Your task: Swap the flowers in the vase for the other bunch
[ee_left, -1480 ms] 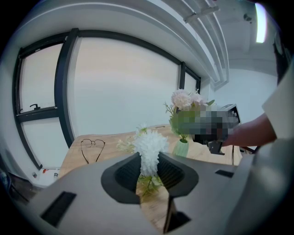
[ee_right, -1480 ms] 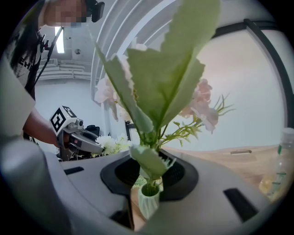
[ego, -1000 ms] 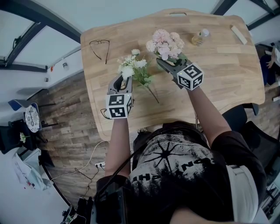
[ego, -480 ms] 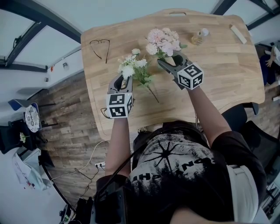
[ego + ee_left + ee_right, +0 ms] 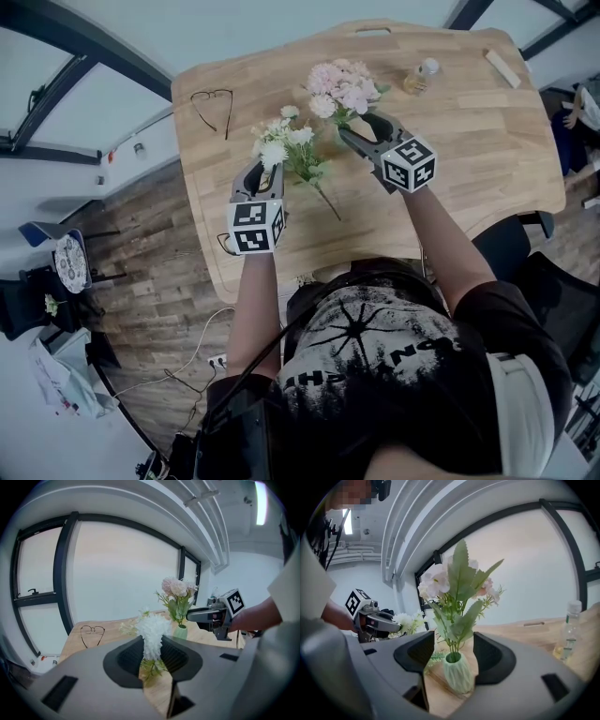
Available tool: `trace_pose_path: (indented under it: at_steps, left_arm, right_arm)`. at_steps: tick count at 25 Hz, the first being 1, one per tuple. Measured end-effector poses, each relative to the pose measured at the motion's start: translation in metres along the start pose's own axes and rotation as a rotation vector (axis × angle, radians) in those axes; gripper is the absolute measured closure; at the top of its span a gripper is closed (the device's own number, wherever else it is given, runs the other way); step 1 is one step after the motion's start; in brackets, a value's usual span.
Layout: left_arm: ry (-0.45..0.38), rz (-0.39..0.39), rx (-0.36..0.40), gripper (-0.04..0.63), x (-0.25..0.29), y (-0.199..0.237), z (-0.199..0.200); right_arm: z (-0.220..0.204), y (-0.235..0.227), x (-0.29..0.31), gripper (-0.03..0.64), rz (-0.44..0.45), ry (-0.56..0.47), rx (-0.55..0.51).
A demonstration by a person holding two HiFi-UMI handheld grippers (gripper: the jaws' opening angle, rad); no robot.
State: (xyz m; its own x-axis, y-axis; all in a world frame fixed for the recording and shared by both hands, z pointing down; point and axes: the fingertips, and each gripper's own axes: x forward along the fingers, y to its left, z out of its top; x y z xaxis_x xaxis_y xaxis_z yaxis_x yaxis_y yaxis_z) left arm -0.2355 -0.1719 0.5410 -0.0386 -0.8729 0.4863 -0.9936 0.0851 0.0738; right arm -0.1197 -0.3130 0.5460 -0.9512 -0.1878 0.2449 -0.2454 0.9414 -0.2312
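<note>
Pink flowers (image 5: 342,89) (image 5: 440,581) stand in a small pale green ribbed vase (image 5: 457,672) (image 5: 180,632) on the wooden table (image 5: 469,159). My right gripper (image 5: 361,127) (image 5: 452,656) is open; its jaws have just been opening and sit either side of the vase with a gap on each side. The white bunch (image 5: 286,145) (image 5: 152,630) lies left of the vase, stem pointing toward me. My left gripper (image 5: 263,171) (image 5: 152,656) is shut on its flower end, white bloom and leaves squeezed between the pads.
Spectacles (image 5: 214,98) lie at the table's far left. A small clear bottle (image 5: 420,77) and a pale wooden block (image 5: 502,67) sit at the far right. The table's near edge runs just under my forearms.
The right gripper's jaws have spread wider. The pink flowers have swung away from it and stand more upright. The left gripper and the white bunch have stayed put.
</note>
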Motion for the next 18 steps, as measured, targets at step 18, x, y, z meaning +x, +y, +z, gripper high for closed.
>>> trace_pose_path:
  at_steps: [18]
  left_arm:
    - [-0.092, -0.084, 0.066, 0.485, -0.03, -0.006, 0.029]
  right_arm:
    - [0.03, 0.029, -0.05, 0.371, -0.113, -0.072, -0.024]
